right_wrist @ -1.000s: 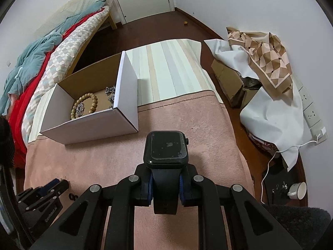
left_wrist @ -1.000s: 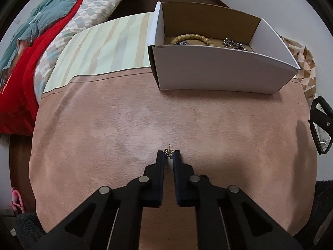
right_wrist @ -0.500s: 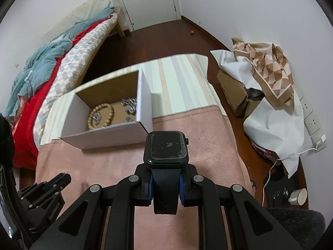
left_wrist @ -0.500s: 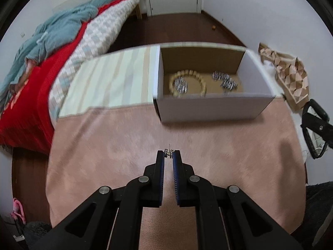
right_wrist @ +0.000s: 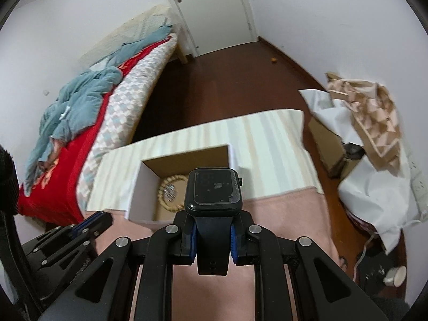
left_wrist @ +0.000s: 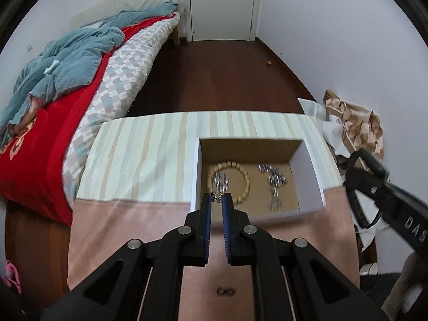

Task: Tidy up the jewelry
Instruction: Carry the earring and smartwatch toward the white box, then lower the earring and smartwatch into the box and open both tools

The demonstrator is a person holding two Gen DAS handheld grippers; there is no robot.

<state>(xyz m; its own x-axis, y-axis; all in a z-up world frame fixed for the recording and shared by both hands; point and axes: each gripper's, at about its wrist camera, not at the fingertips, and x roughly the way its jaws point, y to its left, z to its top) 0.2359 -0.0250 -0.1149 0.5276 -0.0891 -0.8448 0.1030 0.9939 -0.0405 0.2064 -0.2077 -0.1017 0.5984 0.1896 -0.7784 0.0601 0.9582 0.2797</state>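
Observation:
My left gripper is shut on a small gold earring and holds it above the near left corner of the white cardboard box. In the box lie a wooden bead bracelet and silver jewelry. My right gripper is shut on a black smartwatch by its strap, raised above the box; the bead bracelet shows partly behind the watch. Two small dark rings lie on the pink cloth between my left fingers.
The box stands on a table covered by pink cloth and striped cloth. A bed with red and blue bedding is at the left. Bags and paper lie on the floor at the right.
Both grippers have risen and moved forward toward the box. The left one has lifted the earring off the pink cloth to the box's near edge; the watch now hangs over the box.

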